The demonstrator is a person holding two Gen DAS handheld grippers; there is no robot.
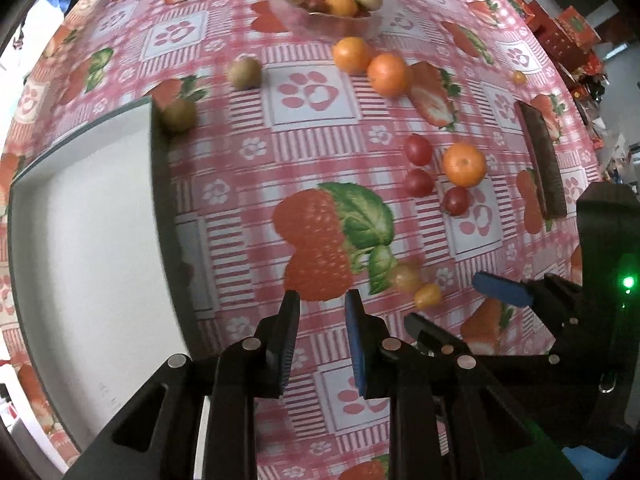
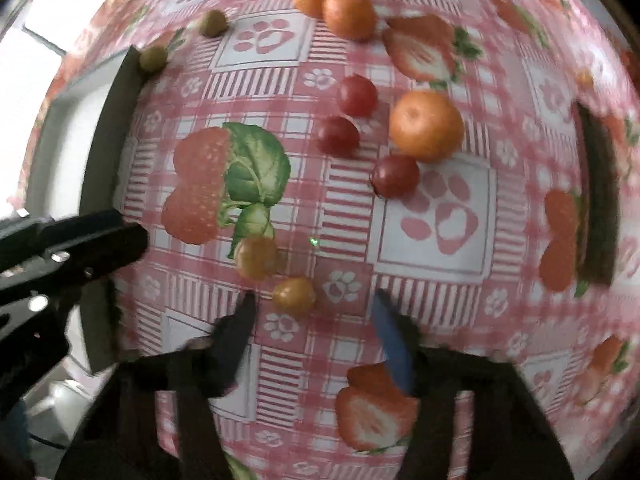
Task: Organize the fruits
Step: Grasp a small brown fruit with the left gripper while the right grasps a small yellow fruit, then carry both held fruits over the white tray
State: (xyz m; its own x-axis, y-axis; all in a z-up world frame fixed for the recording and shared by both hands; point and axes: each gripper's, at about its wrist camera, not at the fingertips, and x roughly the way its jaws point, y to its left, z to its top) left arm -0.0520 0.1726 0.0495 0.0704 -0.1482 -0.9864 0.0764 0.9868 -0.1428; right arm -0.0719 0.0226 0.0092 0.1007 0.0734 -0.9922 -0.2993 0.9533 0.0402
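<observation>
1. Left tongs (image 1: 322,300) stand parted by a moderate gap, with nothing between the black finger and the blue-padded one; they hover above the printed strawberry on the surface (image 1: 320,128).
2. Right tongs (image 2: 314,304) are spread wider and hold nothing. A small yellow-orange tomato (image 2: 293,296) sits between and just ahead of the fingertips; whether either finger touches it cannot be told, as the view is blurred.
3. A second small yellow-orange tomato (image 2: 256,258) lies just beyond the first, near the printed leaf.
4. Farther out, three red cherry tomatoes (image 2: 394,176) cluster around a tangerine (image 2: 426,126); the nearest red one lies just beside it.
5. Two more tangerines (image 1: 372,64) lie touching each other in front of a clear bowl (image 1: 320,26), which holds mixed fruits.
6. Two green-brown round fruits (image 1: 245,73) rest apart on the surface; one is against the corner of a white tray (image 1: 80,220) on the left.
7. A dark tray edge (image 1: 544,160) shows at the right.
</observation>
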